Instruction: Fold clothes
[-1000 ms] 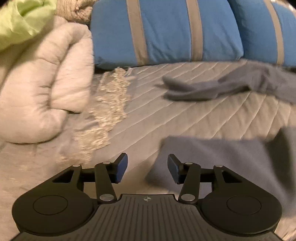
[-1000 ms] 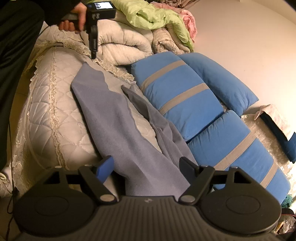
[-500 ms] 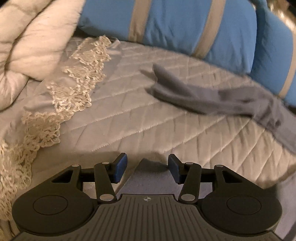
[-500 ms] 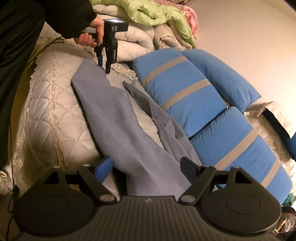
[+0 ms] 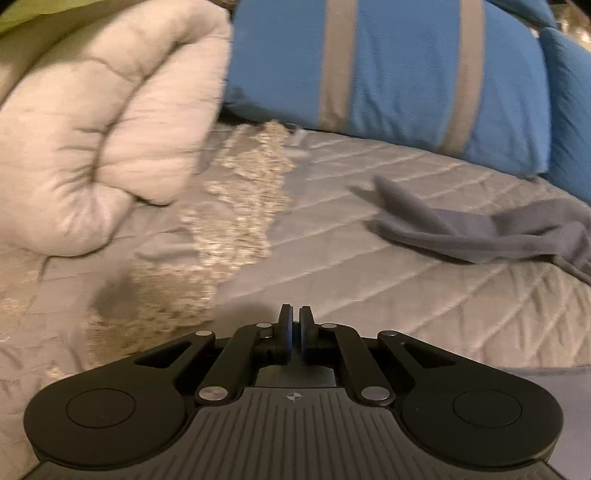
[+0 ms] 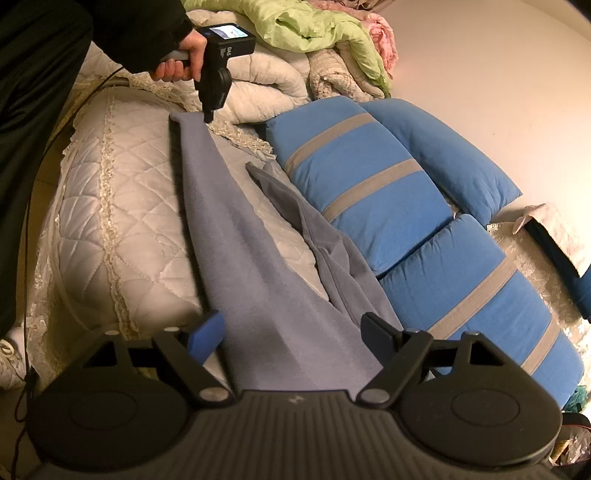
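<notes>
A grey-blue garment is laid lengthwise across a quilted bedspread, running from the far end of the bed to the near edge, with a second, crumpled part lying beside the blue striped pillows. The left gripper is seen pointing downward at the far corner of the garment, held by a hand emerging from a dark sleeve. In its own view, the jaws are brought fully together; the cloth corner meets their tips in the right wrist view, so the corner is judged to be pinched, though the fabric between the pads cannot be made out directly. The right gripper is held low at the near end of the garment, its jaws standing wide apart with the cloth lying between and beneath them, neither pad pressing on it. A rolled cream duvet and a green cover are piled at the far end.
</notes>
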Tool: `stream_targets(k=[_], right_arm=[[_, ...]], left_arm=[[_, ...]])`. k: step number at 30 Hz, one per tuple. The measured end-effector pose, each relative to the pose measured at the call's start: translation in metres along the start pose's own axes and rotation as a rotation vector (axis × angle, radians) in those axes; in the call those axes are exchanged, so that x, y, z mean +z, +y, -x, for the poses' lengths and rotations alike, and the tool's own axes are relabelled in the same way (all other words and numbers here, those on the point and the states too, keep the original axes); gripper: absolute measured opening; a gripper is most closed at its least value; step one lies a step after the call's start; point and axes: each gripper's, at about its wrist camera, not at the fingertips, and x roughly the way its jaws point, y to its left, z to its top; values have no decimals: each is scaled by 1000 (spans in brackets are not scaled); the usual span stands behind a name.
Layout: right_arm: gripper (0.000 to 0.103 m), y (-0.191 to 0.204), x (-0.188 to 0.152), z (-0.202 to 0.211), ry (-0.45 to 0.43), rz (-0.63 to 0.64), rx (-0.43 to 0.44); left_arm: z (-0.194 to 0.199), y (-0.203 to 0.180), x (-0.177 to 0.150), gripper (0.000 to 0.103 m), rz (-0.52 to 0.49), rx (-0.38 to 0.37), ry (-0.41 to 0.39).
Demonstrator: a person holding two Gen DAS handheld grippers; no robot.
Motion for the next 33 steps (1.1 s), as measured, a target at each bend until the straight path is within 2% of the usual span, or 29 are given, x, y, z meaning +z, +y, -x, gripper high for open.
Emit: stream_targets(k=[1,4,6,8,10,14,16,23,28,33], right_arm=[[89,0,0,0,0,0,0],[89,0,0,0,1,2,-1],[89,0,0,0,1,1,-3],[89,0,1,0,0,1,-4],[89,0,1,0,-2,4,-5],[90,1,1,1,-7,9,-6],[90,2,1,2,-9,12,-8],[90,0,1,3,-14,8,-19],[91,1,1,3,-17,13,-20],[91,1,0,2,-13,15,-20]], left_arm=[[0,-1,0,1,-3,65,-9],[-7,9,0,2,1,138,27],[-11,19,-3,4,39,86,76],[-11,28,-8,14,65,46,103],[-8,34,-15,45,72,28,114],[4,45,-27,48,120,-10,117],[10,55,-32,48,192,-40,121],[25,89,-66,52,520,-248,123],[25,100,-93,69,738,-453,109],[8,105,-112,82,952,-672,123]])
